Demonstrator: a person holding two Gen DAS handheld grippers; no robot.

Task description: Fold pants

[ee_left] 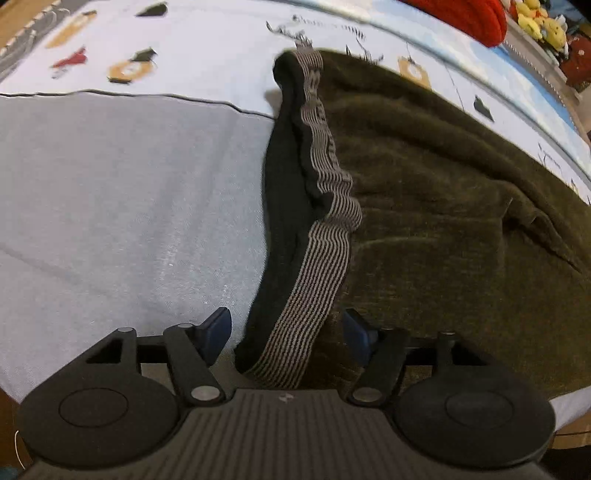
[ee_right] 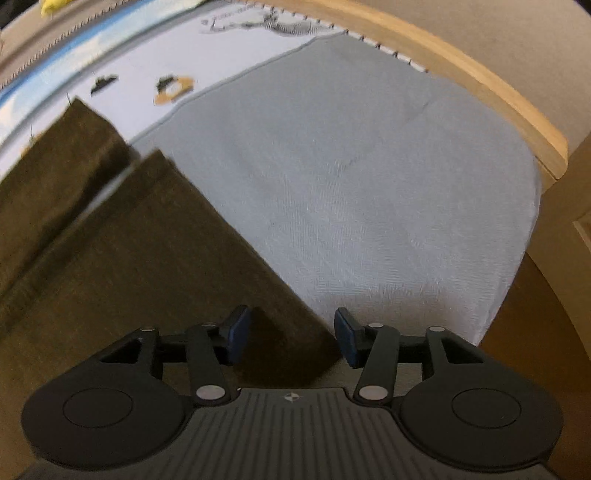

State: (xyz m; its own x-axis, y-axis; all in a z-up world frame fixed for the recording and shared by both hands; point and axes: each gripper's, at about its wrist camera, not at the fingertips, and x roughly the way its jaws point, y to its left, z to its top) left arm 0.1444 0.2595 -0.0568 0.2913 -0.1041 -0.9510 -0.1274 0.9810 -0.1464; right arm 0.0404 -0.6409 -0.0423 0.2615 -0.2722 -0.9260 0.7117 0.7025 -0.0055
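Dark olive pants (ee_left: pixel 443 206) lie flat on a pale blue-grey sheet (ee_left: pixel 122 206). Their striped grey-black waistband (ee_left: pixel 325 221) runs down the middle of the left wrist view, with black lining to its left. My left gripper (ee_left: pixel 286 332) is open, its blue-padded fingers either side of the waistband's near end. In the right wrist view the two pant legs (ee_right: pixel 122 251) lie side by side, hems toward the upper left. My right gripper (ee_right: pixel 291 336) is open, straddling the near leg's hem corner.
A printed white-blue bedspread (ee_left: pixel 184 44) lies beyond the sheet. A red cloth (ee_left: pixel 465 14) and yellow plush toys (ee_left: pixel 543 22) sit at the far right. A wooden bed rail (ee_right: pixel 480 85) curves along the sheet's far and right edge.
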